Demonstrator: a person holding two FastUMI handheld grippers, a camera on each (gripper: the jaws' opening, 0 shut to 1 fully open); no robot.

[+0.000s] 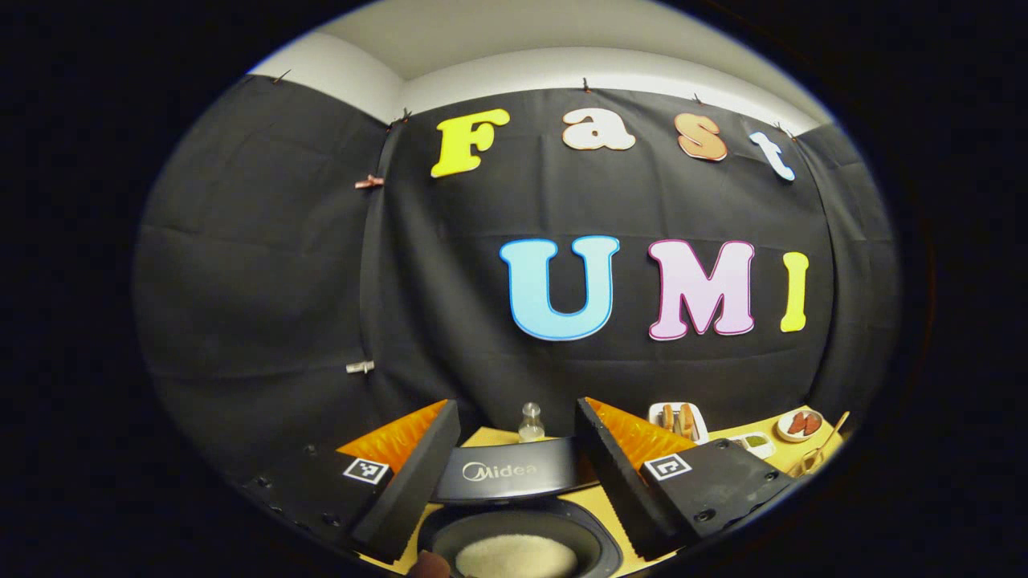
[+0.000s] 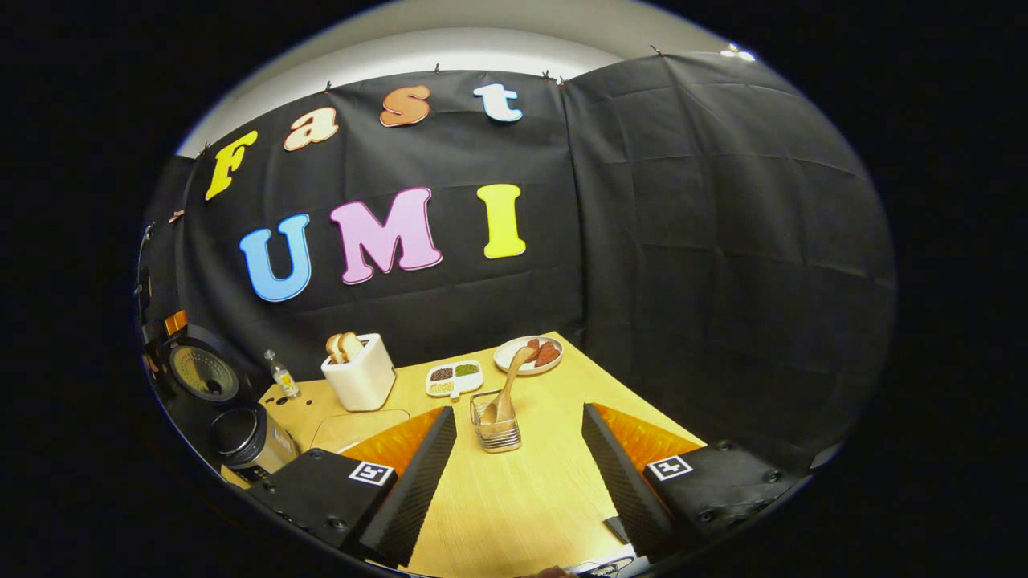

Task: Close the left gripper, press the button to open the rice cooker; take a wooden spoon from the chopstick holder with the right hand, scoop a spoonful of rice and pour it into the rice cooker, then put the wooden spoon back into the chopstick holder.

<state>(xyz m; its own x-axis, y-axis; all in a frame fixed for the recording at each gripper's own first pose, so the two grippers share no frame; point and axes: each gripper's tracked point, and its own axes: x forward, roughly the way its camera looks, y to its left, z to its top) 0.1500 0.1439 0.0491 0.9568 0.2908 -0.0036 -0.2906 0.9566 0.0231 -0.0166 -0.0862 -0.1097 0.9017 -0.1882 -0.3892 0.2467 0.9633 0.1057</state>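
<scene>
The rice cooker is seen at the far left of the table in the right gripper view, lid already up, so the button part looks done. In the left gripper view its raised lid sits right between the fingers, with a dark bowl of rice just below. The wooden spoon is parked in the chopstick holder, leaning toward the back, straight ahead of the right claw. Both the right claw and the left claw are spread wide, nothing gripped.

What could go sideways, as a guess: the holder looks light, so it could be tipped or dragged if the spoon gets pulled at an angle. A pinch too high on the slim handle could let the spoon twist, and rice might be spilled on the table on the way to the cooker.

Count: one cooker, one spoon, one holder, one toaster with two slices, one divided dish, one plate, one small bottle.
</scene>
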